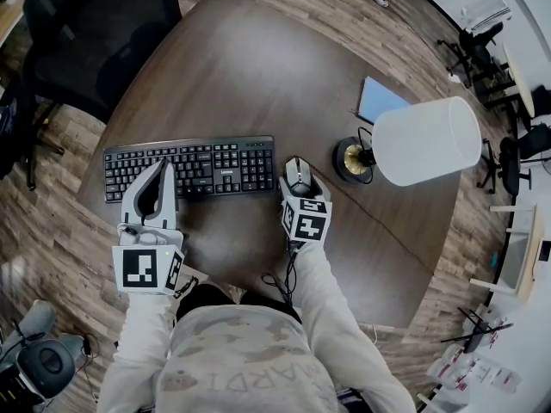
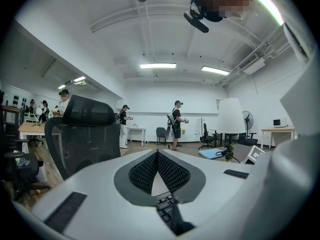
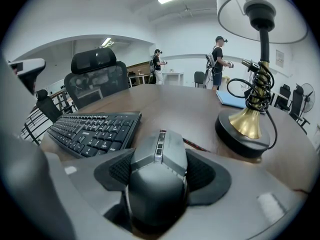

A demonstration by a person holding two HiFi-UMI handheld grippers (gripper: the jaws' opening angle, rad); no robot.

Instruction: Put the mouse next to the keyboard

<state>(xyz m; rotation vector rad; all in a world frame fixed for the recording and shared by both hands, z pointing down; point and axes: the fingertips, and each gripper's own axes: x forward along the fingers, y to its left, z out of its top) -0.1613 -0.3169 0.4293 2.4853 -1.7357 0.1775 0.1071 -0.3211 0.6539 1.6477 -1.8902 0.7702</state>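
The left gripper (image 1: 153,198) hovered over the keyboard (image 1: 189,168), jaws closed on nothing. The right gripper (image 3: 159,170) clamped the mouse (image 1: 299,175) just beside the keyboard's right end. A clean release probably meant opening gently and withdrawing straight, clear of the lamp (image 1: 413,144).

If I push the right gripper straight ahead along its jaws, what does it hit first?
Nothing close, it seems: the right gripper, shut on the mouse, faces bare tabletop between the keyboard and the lamp base. Depth is hard to judge.
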